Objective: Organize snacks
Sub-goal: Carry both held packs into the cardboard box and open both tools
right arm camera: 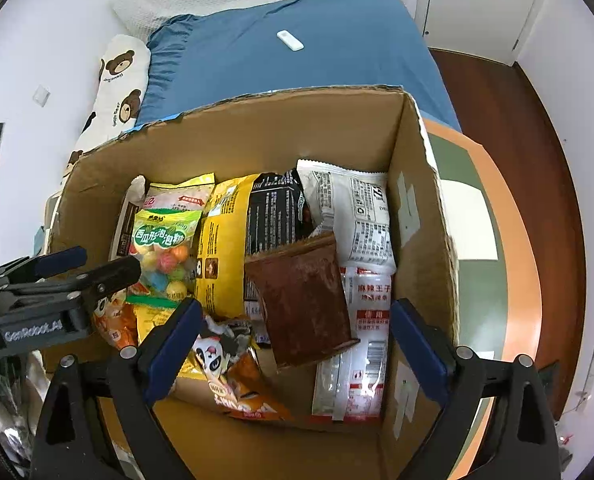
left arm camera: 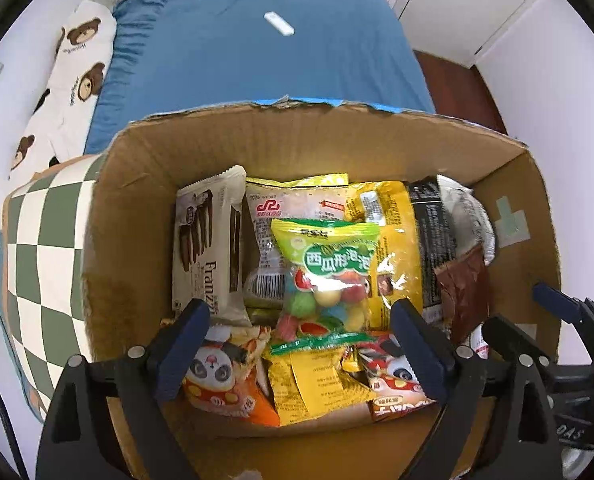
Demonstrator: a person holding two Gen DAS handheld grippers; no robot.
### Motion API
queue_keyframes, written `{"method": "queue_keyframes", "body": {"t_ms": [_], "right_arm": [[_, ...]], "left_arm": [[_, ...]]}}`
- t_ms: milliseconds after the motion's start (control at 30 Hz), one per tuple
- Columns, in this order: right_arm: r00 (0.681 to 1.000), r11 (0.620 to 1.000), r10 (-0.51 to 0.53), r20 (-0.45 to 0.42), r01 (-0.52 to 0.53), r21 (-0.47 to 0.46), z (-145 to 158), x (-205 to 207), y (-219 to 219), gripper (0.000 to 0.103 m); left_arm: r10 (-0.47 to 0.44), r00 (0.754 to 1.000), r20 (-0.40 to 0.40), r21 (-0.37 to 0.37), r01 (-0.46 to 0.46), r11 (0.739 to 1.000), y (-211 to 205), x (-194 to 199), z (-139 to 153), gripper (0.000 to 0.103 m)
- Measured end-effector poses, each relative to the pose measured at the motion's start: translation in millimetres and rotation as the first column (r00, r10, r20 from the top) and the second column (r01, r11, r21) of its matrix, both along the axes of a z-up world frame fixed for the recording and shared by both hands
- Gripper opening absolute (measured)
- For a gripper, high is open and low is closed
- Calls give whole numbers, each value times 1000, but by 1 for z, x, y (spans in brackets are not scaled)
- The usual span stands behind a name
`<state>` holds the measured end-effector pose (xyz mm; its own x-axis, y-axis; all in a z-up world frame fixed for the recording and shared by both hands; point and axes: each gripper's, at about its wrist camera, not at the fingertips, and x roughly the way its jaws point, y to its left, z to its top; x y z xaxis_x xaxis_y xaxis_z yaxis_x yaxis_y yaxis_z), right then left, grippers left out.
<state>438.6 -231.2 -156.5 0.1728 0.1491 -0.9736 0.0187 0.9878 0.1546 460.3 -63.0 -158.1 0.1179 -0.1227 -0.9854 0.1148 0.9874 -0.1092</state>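
Note:
An open cardboard box (left arm camera: pixel 145 184) (right arm camera: pixel 425 240) holds several snack packs. A green-topped bag of coloured gum balls (left arm camera: pixel 325 276) (right arm camera: pixel 165 248) lies on top in the middle. A white Franzzi wafer pack (left arm camera: pixel 209 248) leans at the left. A brown packet (right arm camera: pixel 305 300) (left arm camera: pixel 463 292) stands tilted at the right. My left gripper (left arm camera: pixel 301 344) is open above the gum ball bag, empty. My right gripper (right arm camera: pixel 293 340) is open over the brown packet, empty. Each gripper also shows in the other view: the right (left arm camera: pixel 537 320), the left (right arm camera: pixel 77 268).
The box stands on a checked green and white cushion (left arm camera: pixel 45 248). Behind it lies a blue bed (left arm camera: pixel 257 52) with a small white remote (left arm camera: pixel 279 23) and a bear-print pillow (left arm camera: pixel 73 68). Dark wooden floor (right arm camera: pixel 517 128) is at the right.

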Motion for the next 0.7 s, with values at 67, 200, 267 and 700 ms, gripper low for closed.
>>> {"method": "queue_keyframes", "body": {"t_ms": [67, 200, 267, 700], "right_arm": [[1000, 1000, 3, 11, -3, -16, 6, -7, 2, 97], [998, 999, 4, 57, -2, -34, 20, -28, 4, 97], [996, 999, 7, 86, -3, -47, 28, -40, 6, 97], [953, 995, 4, 302, 25, -93, 95, -122, 16, 97]], "left_arm": [[5, 999, 36, 14, -6, 1000, -2, -14, 13, 92], [8, 993, 121, 46, -14, 999, 0, -38, 32, 93], [17, 988, 155, 55, -25, 998, 2, -53, 40, 93], [37, 922, 385, 41, -57, 998, 15, -122, 107, 92]]}}
